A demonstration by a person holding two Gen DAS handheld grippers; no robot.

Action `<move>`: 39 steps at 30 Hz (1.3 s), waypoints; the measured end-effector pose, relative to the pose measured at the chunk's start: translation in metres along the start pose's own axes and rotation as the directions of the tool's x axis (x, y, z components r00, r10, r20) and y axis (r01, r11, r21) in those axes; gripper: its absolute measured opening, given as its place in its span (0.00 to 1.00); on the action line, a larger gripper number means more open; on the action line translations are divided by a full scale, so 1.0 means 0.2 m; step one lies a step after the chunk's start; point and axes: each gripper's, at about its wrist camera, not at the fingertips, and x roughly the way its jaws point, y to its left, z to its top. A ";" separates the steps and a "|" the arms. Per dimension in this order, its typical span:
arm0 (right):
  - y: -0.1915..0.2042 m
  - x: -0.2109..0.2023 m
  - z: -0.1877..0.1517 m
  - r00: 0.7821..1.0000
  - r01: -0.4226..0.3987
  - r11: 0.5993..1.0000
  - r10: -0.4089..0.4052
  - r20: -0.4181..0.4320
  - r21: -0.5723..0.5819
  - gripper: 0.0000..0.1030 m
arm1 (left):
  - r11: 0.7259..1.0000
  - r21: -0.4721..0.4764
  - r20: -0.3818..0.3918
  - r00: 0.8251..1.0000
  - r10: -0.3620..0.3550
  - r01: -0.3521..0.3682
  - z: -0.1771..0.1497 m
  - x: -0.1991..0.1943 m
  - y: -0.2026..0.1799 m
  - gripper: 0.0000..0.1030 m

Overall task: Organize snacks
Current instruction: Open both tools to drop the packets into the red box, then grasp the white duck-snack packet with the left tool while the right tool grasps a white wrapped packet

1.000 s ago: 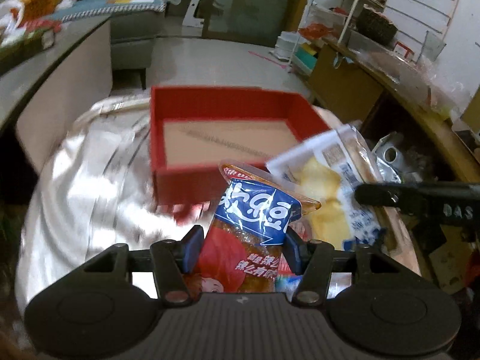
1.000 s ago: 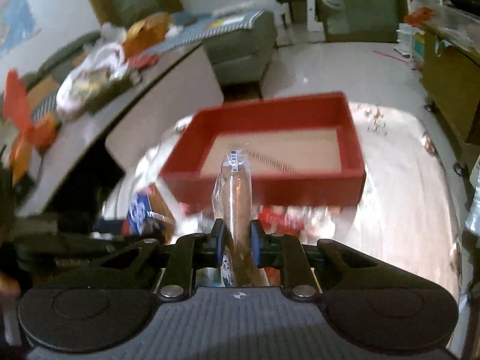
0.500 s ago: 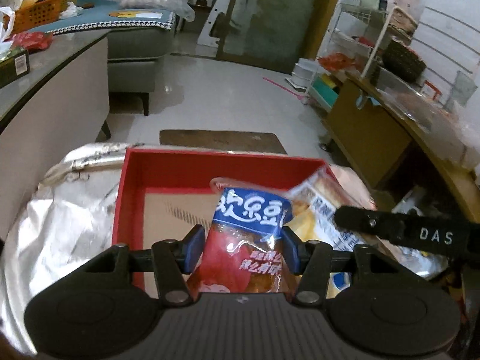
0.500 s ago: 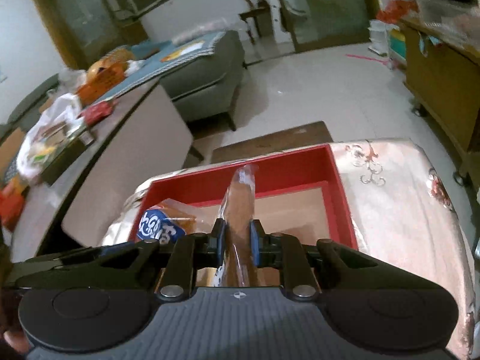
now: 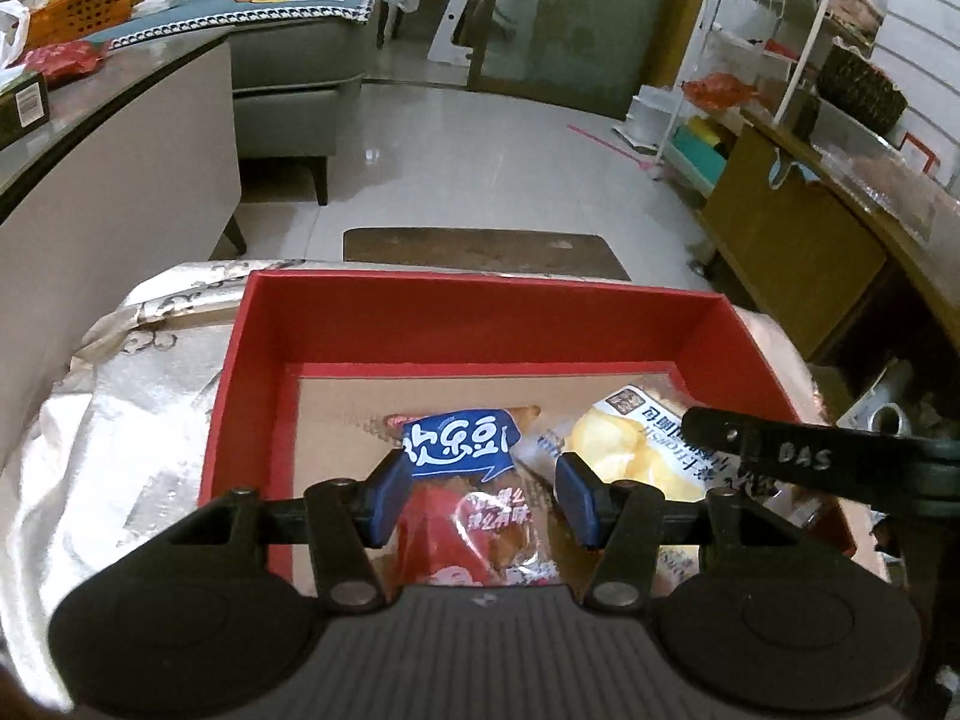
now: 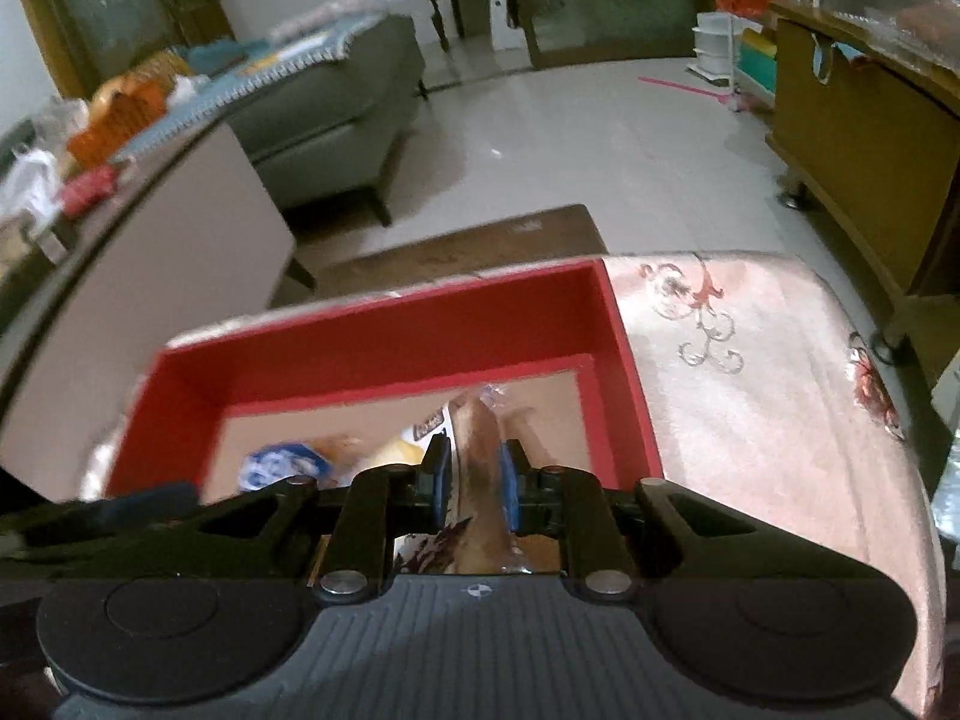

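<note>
Holds a red snack packet with a blue label (image 5: 462, 450) in the left tongs (image 5: 483, 498), blue pads pressed to its sides, label end pointing away from the camera. Keeps it inside the red box (image 5: 480, 324), above the brown cardboard floor (image 5: 348, 408), near the middle; cannot tell whether it touches that floor.

Grips a clear bread packet (image 6: 477, 438) in the right tongs (image 6: 472, 474), jaws nearly together on it, packet seen edge-on as a narrow brown strip. Shows in the left wrist view as a pale yellow pastry under printed wrap, just to the right of the red packet and also within the box walls. Places both packets side by side in the near half of the box, close together, contact between them unclear.

Rests the box on a worktop draped in a shiny cloth (image 6: 750, 390) with a scroll pattern, silvery on the left side, pinkish on the right.

Beyond the worktop: a brown doormat (image 5: 480, 246) on the pale tiled floor, a grey sofa (image 5: 288, 78) at the far left, a wooden cabinet (image 5: 780, 240) at the right, an orange basket (image 5: 84, 9) on a side counter.
</note>
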 end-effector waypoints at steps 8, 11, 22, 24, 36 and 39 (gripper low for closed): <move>0.05 -0.02 -0.02 1.000 0.030 0.998 -0.030 -0.005 -0.050 0.42 | 0.999 0.032 -0.037 0.999 0.029 -0.028 -0.02 0.01 0.01 0.47; 0.07 -0.05 -0.02 0.999 0.035 0.997 -0.035 0.009 -0.063 0.57 | 0.997 0.063 -0.024 0.999 0.041 -0.039 -0.03 -0.01 -0.01 0.48; 0.10 -0.23 -0.03 0.997 0.046 0.995 -0.040 0.063 -0.091 0.76 | 0.989 0.126 0.018 0.997 0.077 -0.078 -0.04 -0.14 -0.04 0.60; 0.12 -0.29 -0.05 0.996 0.051 0.993 -0.042 0.083 -0.110 0.78 | 0.986 0.144 0.030 0.996 0.086 -0.090 -0.05 -0.18 -0.05 0.62; 0.20 -0.60 -0.22 0.989 0.065 0.972 -0.032 0.146 -0.227 0.86 | 0.975 0.179 0.048 0.991 0.126 -0.132 -0.23 -0.46 -0.01 0.71; 0.23 -0.64 -0.27 0.989 0.066 0.968 -0.031 0.145 -0.242 0.86 | 0.972 0.181 0.047 0.988 0.145 -0.151 -0.28 -0.50 0.00 0.71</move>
